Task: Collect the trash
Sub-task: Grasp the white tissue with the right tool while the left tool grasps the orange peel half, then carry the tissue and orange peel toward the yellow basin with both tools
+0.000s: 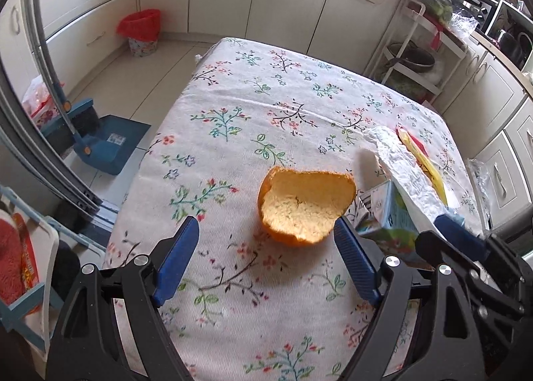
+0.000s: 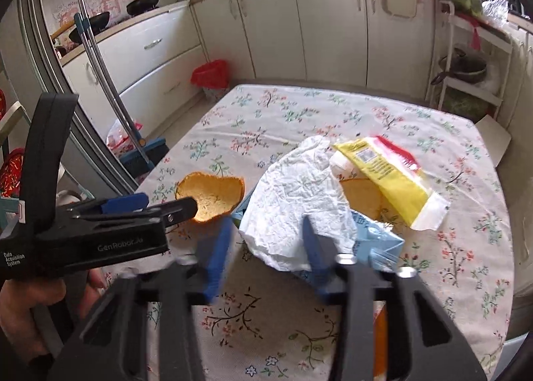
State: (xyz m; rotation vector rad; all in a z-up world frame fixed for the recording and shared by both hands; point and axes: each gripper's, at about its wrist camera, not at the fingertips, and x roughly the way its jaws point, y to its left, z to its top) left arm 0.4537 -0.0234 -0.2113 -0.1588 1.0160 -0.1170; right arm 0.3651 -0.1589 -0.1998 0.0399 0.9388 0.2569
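An orange peel half [image 1: 304,206] lies hollow side up on the floral tablecloth [image 1: 253,108]. My left gripper [image 1: 266,241] is open, its blue fingers on either side of the peel's near edge, not touching. The peel also shows in the right wrist view [image 2: 211,196]. My right gripper [image 2: 266,241] is open around the near part of a crumpled white tissue [image 2: 296,201], which lies over a blue carton [image 2: 379,241]. A yellow wrapper [image 2: 389,181] and another piece of peel [image 2: 361,194] lie behind the tissue.
A red-lined trash bin [image 1: 141,33] stands on the floor beyond the table's far left corner. A blue dustpan and broom [image 1: 100,138] lean at the left. A white rack [image 1: 416,58] with pots stands at the far right. Cabinets line the back.
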